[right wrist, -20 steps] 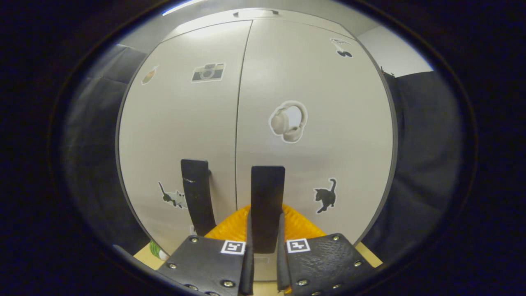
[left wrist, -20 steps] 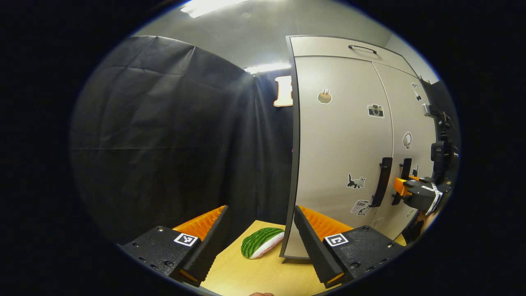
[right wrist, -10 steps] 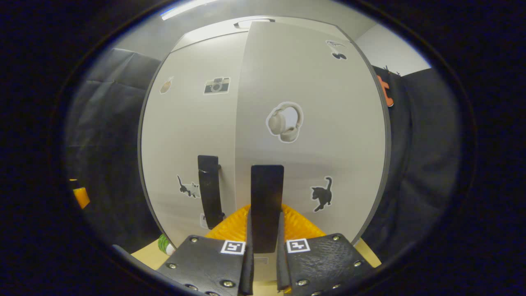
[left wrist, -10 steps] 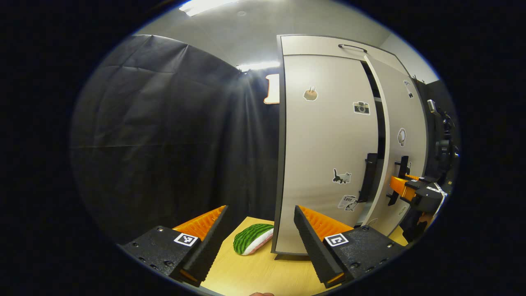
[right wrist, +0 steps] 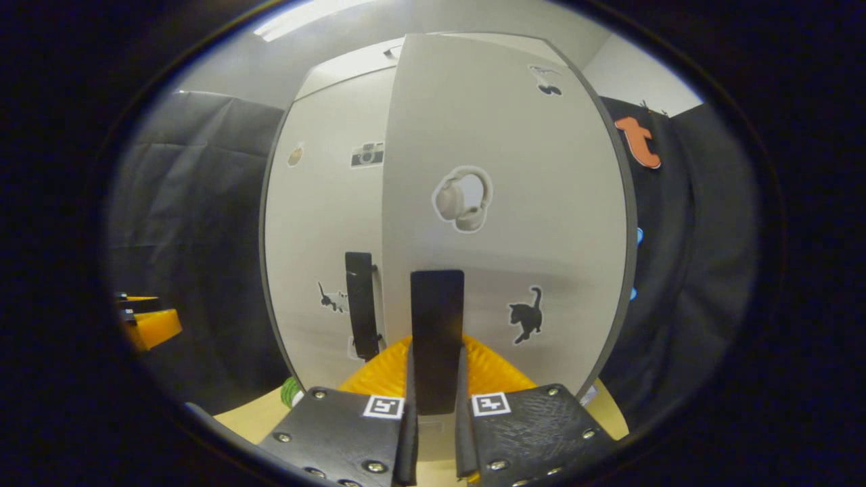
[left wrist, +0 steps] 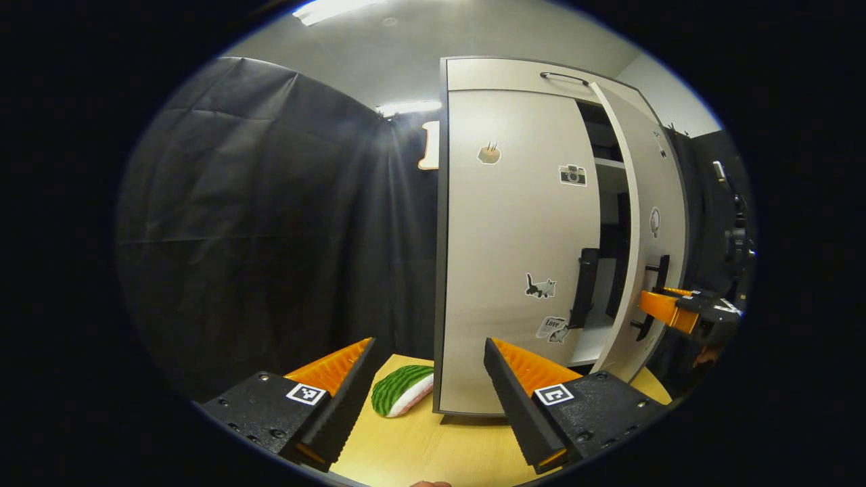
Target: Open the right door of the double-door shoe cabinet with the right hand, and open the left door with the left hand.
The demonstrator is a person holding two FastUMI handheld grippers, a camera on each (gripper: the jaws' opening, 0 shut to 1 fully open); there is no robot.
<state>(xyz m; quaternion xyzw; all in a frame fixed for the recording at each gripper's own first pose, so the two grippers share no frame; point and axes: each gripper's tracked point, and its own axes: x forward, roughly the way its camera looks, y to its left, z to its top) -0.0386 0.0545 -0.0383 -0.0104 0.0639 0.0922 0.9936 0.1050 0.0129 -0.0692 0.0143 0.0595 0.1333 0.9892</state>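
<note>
Right gripper clamps the right door's handle, door ajar; left gripper gapes empty at lower centre, watermelon toy beyond, beside the cabinet.

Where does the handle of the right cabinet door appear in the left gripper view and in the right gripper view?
Left gripper view: the right door handle is at the far right, at mid-height, with the right gripper closed on it.
Right gripper view: the same handle stands in the lower centre, clamped between the jaws.
Shared landmark: the camera sticker on the left door.
</note>
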